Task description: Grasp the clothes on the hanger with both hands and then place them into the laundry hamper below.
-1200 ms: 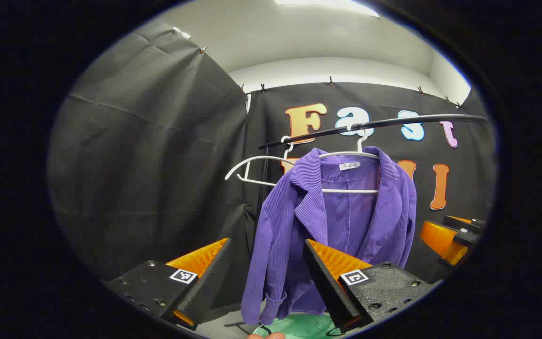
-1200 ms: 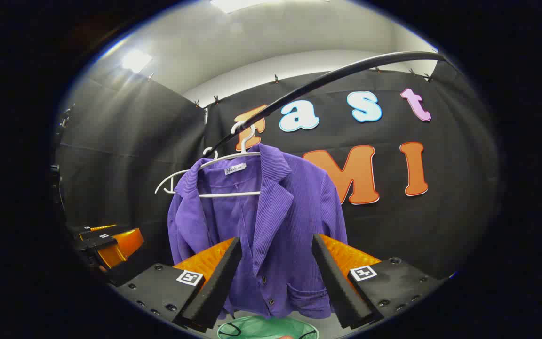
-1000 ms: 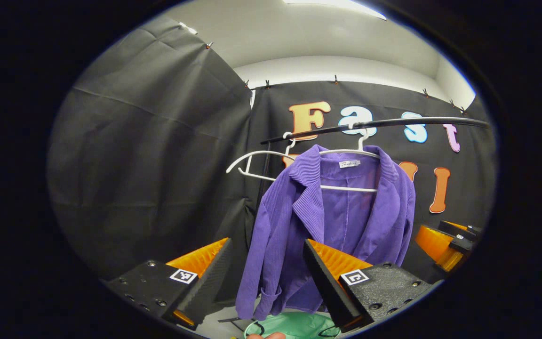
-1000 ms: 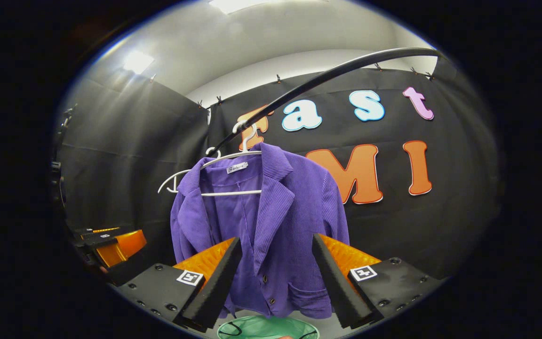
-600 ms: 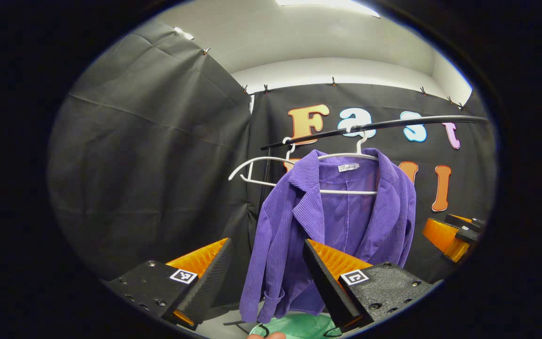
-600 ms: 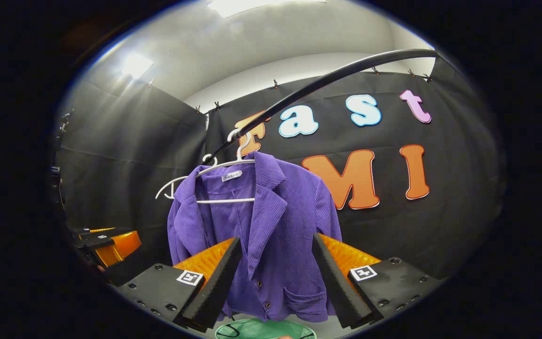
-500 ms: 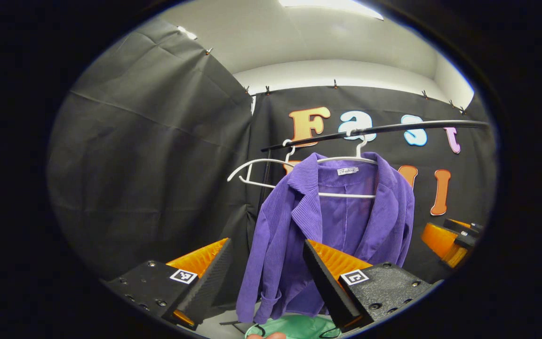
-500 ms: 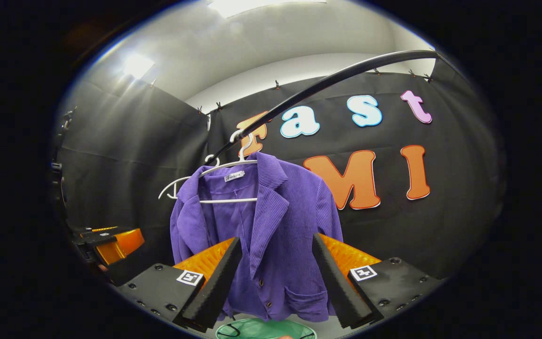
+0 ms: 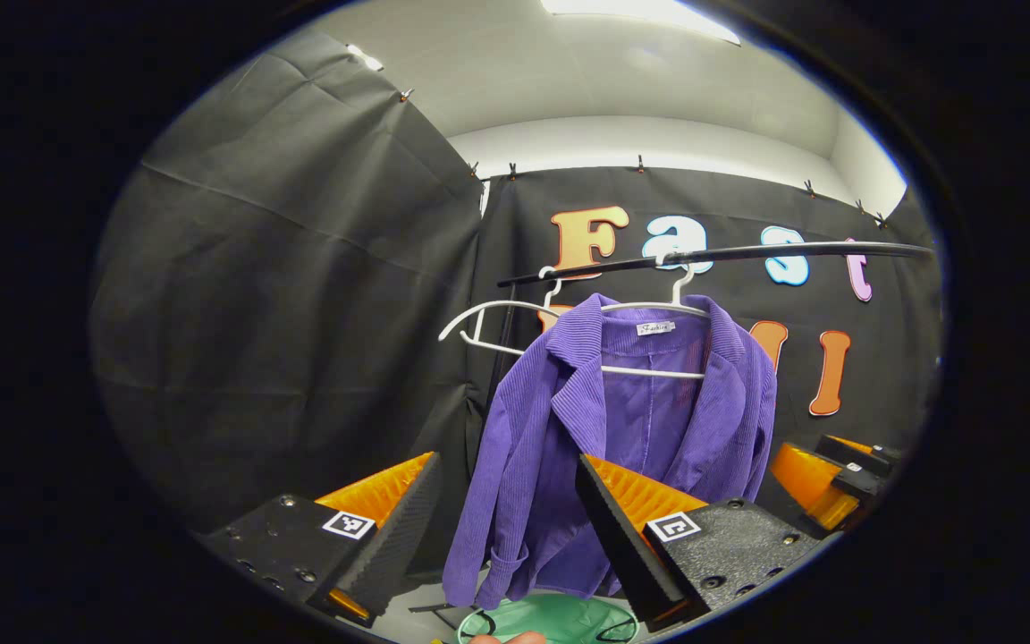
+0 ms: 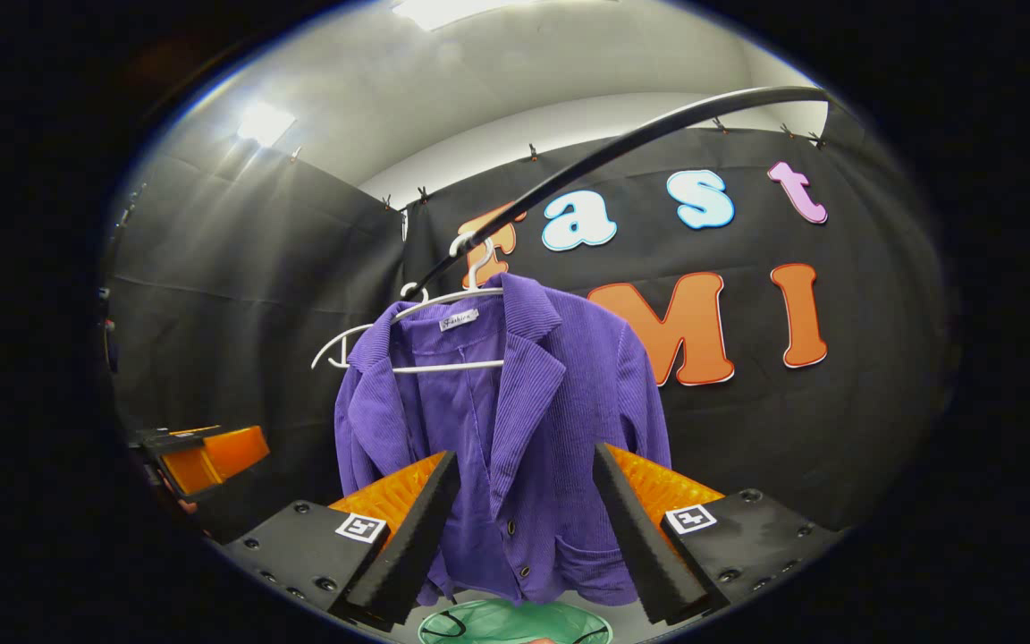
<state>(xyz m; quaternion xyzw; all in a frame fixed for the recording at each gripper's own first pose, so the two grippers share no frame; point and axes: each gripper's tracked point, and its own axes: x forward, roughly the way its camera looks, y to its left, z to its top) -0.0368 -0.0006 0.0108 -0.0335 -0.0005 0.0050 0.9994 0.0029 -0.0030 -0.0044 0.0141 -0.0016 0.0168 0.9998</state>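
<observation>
Jacket (image 9: 631,429) on hanger (image 9: 658,309), hamper (image 9: 560,622) below.
Our left gripper (image 9: 506,528) and right gripper (image 10: 524,528), jaws spread, sit near it.

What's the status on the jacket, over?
Left gripper and right gripper: jaws open, short of the purple jacket. Jacket on its white hanger, green hamper below. Nothing blocking.

A black rail (image 10: 622,148) carried two white hangers, one bare hanger (image 9: 488,326) and one hanger (image 10: 448,331) bearing a purple jacket (image 10: 551,429), while a green laundry hamper (image 10: 515,624) stood on the floor below.
</observation>
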